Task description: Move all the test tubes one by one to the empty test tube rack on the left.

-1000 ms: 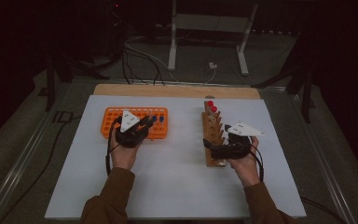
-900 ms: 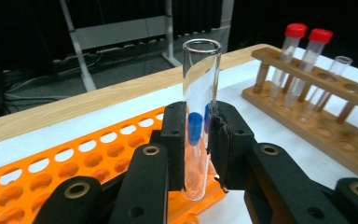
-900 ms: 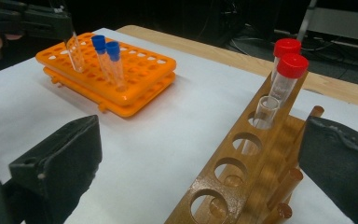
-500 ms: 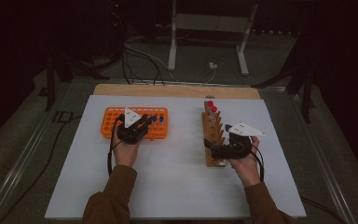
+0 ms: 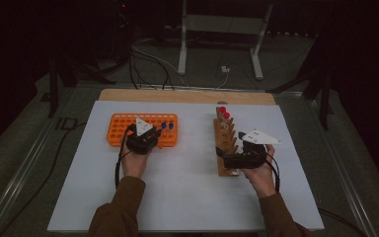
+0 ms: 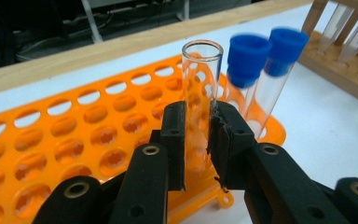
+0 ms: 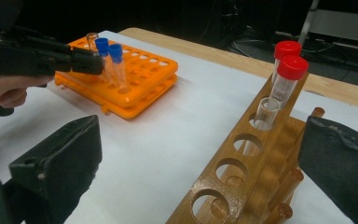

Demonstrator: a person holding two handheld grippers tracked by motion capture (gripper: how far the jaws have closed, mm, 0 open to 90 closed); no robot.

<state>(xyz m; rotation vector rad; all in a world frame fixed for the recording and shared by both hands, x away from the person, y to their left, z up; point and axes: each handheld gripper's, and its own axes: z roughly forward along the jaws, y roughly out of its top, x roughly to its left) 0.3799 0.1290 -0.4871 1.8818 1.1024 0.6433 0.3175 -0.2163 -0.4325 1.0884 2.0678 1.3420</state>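
Observation:
My left gripper (image 6: 198, 140) is shut on a clear uncapped test tube (image 6: 201, 79), held upright over the orange rack (image 6: 74, 135). Two blue-capped tubes (image 6: 249, 60) stand in that rack just beside it. In the high view the left gripper (image 5: 152, 131) is over the rack's right part. My right gripper (image 7: 204, 140) is open, its jaws wide on either side of the near end of the wooden rack (image 7: 242, 158). That rack holds two red-capped tubes (image 7: 292, 67) and one clear uncapped tube (image 7: 265, 112). The right gripper (image 5: 229, 160) sits at the wooden rack's (image 5: 224, 138) near end.
A white sheet (image 5: 187, 197) covers the table, and a wooden board edge (image 5: 187, 96) runs along the back. Most holes of the orange rack (image 5: 123, 126) stand open. Cables and a metal stand (image 5: 217, 44) lie on the floor beyond the table.
My left gripper has sunk a little with the clear tube over the orange rack. The right gripper has kept still at the wooden rack.

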